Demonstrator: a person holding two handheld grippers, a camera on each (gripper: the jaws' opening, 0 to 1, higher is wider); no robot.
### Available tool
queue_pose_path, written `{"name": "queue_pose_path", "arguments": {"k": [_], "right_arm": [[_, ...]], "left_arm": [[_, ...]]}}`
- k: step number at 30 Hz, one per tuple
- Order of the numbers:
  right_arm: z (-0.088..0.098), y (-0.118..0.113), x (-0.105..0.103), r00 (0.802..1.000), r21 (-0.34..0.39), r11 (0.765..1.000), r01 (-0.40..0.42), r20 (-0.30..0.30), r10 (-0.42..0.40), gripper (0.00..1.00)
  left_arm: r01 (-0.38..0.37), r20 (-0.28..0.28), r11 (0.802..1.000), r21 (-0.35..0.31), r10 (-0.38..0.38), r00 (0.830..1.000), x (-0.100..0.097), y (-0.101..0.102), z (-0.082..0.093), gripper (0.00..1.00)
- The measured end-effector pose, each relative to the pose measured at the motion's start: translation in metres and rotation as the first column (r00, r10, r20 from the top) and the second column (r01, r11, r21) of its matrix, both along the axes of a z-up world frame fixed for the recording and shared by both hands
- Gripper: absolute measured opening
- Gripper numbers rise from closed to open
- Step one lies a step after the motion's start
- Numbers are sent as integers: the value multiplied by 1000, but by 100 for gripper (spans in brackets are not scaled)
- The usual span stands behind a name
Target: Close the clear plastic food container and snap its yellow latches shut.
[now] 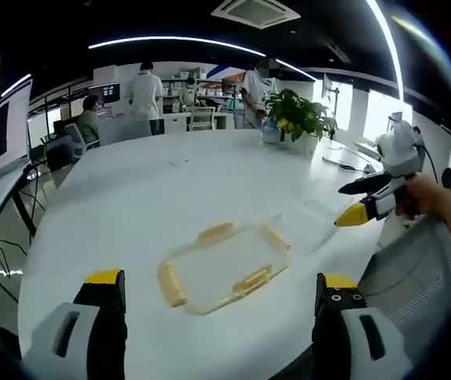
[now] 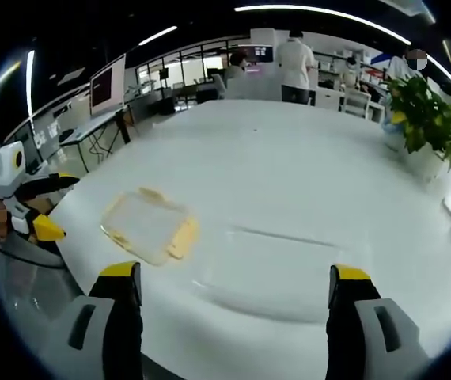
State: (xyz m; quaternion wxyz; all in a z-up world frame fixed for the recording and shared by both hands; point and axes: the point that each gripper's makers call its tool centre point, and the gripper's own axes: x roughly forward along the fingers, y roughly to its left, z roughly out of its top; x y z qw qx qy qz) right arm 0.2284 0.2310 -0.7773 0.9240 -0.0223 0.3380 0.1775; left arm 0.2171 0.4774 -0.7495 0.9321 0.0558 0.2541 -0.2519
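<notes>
A big white table holds two clear plastic pieces. In the left gripper view, the lid with its yellow latches lies flat on the near part of the table, straight ahead between the two jaws. The left gripper hangs above the table edge with its jaws spread wide and nothing between them. It looks ready to reach for the lid. Just right of the lid and a little farther off, the clear container base is hard to see because it is see-through. In the right gripper view, that base sits near, right in front of the spread jaws of the right gripper, which also holds nothing. The lid lies to its left, just beside it, not yet on top. So the box is open and no latch is snapped. It seems each tong faces one piece so the two can be brought together. Far off, a green plant stands on the table, and people work at desks beyond.
</notes>
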Motion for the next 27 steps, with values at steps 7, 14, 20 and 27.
{"name": "queue_pose_path", "arguments": {"k": [7, 14, 20, 27], "right_arm": [[-2, 3, -1, 1000, 1, 1000, -11, -7, 11, 97], [-2, 2, 0, 1000, 0, 1000, -7, -5, 7, 96], [1, 2, 1, 1000, 2, 1000, -6, 9, 6, 96], [0, 3, 0, 1000, 4, 1000, -11, 6, 11, 97]], "left_arm": [[-16, 2, 1000, -19, 16, 1000, 1, 2, 1, 98], [-16, -2, 1000, -19, 16, 1000, 1, 1, 1, 98], [-4, -3, 1000, -10, 4, 1000, 1, -1, 0, 97], [4, -6, 1000, -13, -5, 1000, 1, -2, 0, 98]]}}
